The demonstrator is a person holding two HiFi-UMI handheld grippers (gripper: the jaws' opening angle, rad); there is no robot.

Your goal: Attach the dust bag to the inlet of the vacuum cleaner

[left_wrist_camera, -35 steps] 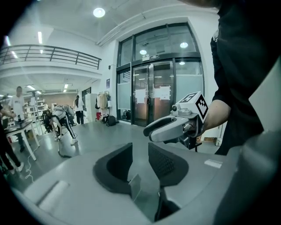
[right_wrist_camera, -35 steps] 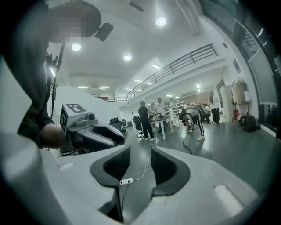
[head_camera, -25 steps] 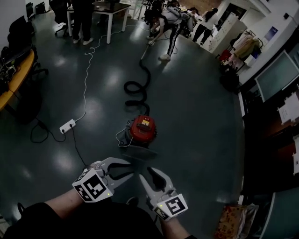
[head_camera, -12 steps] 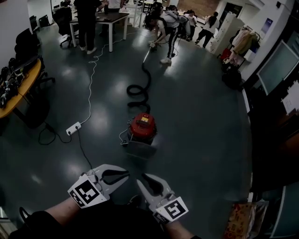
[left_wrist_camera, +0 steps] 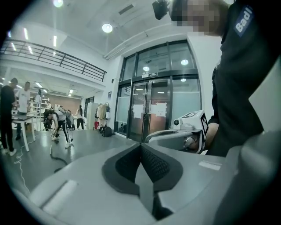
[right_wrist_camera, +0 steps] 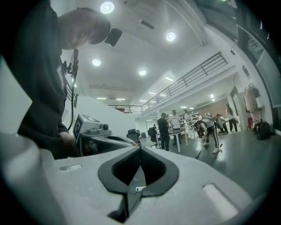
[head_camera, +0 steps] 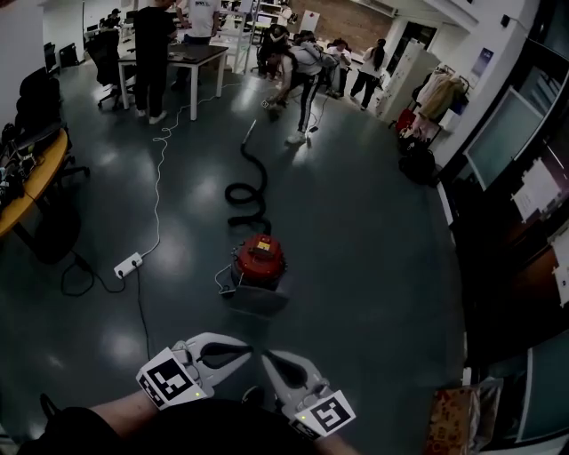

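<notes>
Left tool and right tool have just closed: pads pressed together, 0 items between them. The grey dust bag lies on the floor against the red vacuum cleaner, well apart from both tools. I cannot tell whether it is seated on the inlet or only resting beside it. My next move calls for inspecting that joint.

floor: dark, glossy | table: white, far end | doors: glass | lights: round, ceiling

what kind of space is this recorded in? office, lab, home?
Most likely an open-plan office or lab hall, not a home: work tables with people round them, tall glass entrance doors, a railed upper gallery and a wide dark floor where the red vacuum cleaner stands.
</notes>
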